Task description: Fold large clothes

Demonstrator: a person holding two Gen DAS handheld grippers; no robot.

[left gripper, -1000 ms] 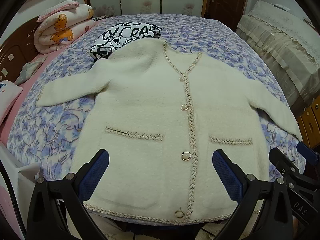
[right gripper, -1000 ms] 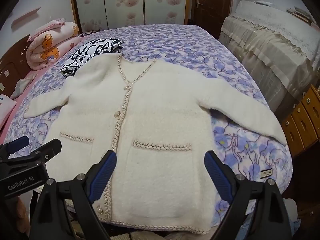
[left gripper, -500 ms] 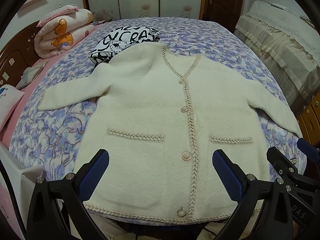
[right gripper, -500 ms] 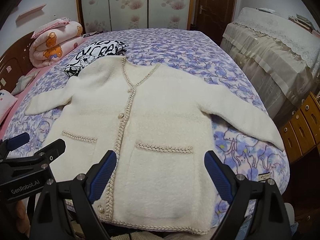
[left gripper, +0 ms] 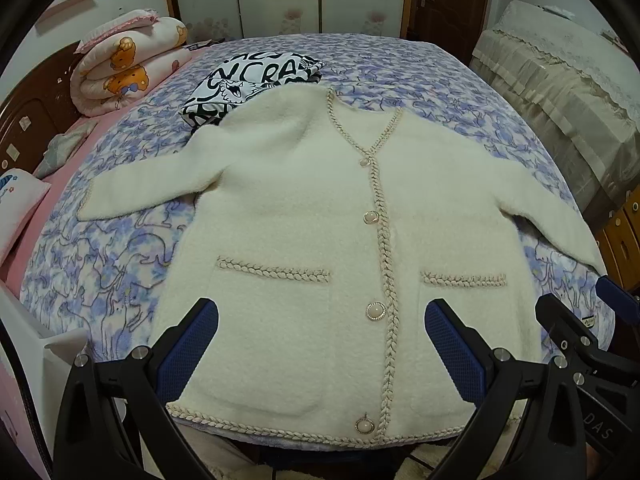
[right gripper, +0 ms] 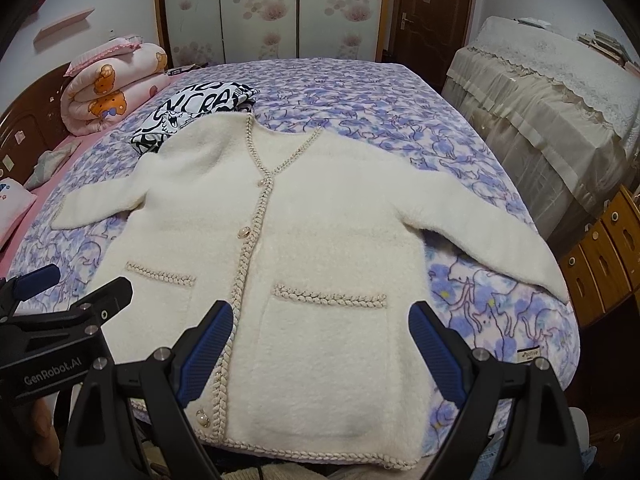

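A cream fuzzy cardigan (left gripper: 304,208) with braided trim, pearl buttons and two pockets lies flat, front up, on the bed, sleeves spread to both sides; it also shows in the right wrist view (right gripper: 328,216). Its hem is at the near bed edge. My left gripper (left gripper: 320,344) is open and empty above the hem, over the left half. My right gripper (right gripper: 320,344) is open and empty above the right pocket. Each gripper shows at the edge of the other's view: the right one (left gripper: 580,332) and the left one (right gripper: 72,304).
A purple floral bedspread (left gripper: 420,76) covers the bed. A folded black-and-white printed garment (left gripper: 248,84) lies beyond the collar. A rolled pink bear quilt (left gripper: 124,68) sits at the far left. A covered cabinet (right gripper: 552,92) and wooden drawers (right gripper: 604,260) stand on the right.
Both grippers have drawn back and tilted up slightly, so the cardigan sits lower in view and more of the room shows. The cardigan has not moved.
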